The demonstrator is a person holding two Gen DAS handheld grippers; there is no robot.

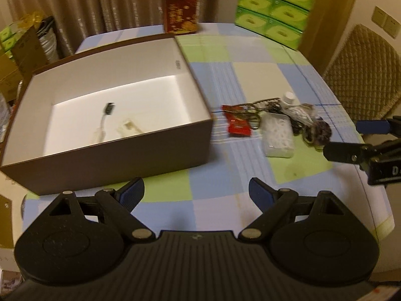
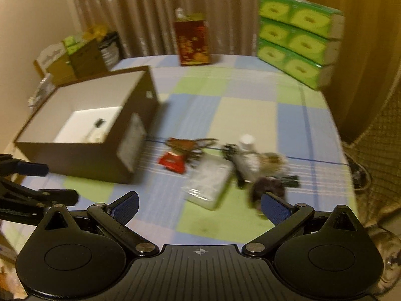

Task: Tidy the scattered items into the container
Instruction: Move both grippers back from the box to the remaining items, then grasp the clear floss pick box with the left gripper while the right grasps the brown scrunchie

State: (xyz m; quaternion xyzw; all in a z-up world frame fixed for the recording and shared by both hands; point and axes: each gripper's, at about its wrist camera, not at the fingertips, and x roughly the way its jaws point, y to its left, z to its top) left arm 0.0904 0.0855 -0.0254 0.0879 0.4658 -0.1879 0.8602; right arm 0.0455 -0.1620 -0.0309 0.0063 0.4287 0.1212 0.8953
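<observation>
A brown box (image 1: pixel 112 168) (image 2: pixel 82 155) with a white inside stands on the left of the checked tablecloth. In it lie a toothbrush (image 1: pixel 106 120) (image 2: pixel 96 128) and a pale item (image 1: pixel 129 128). To its right is a pile: a red packet (image 1: pixel 238 124) (image 2: pixel 173 163), a clear plastic case (image 1: pixel 277 135) (image 2: pixel 209 183), a white bottle (image 1: pixel 288 97) (image 2: pixel 246 150), a comb (image 1: pixel 265 101), cables and a dark scrunchie (image 1: pixel 322 129) (image 2: pixel 269 188). My left gripper (image 1: pixel 196 195) (image 2: pixel 47 183) hangs open before the box. My right gripper (image 2: pixel 200 205) (image 1: pixel 340 138) is open, just short of the pile.
A red gift bag (image 1: pixel 180 12) (image 2: pixel 193 42) and a stack of green tissue boxes (image 1: pixel 273 7) (image 2: pixel 298 40) stand at the table's far edge. A woven chair (image 1: pixel 363 72) is at the right. Cardboard boxes (image 1: pixel 20 57) sit off the table at the left.
</observation>
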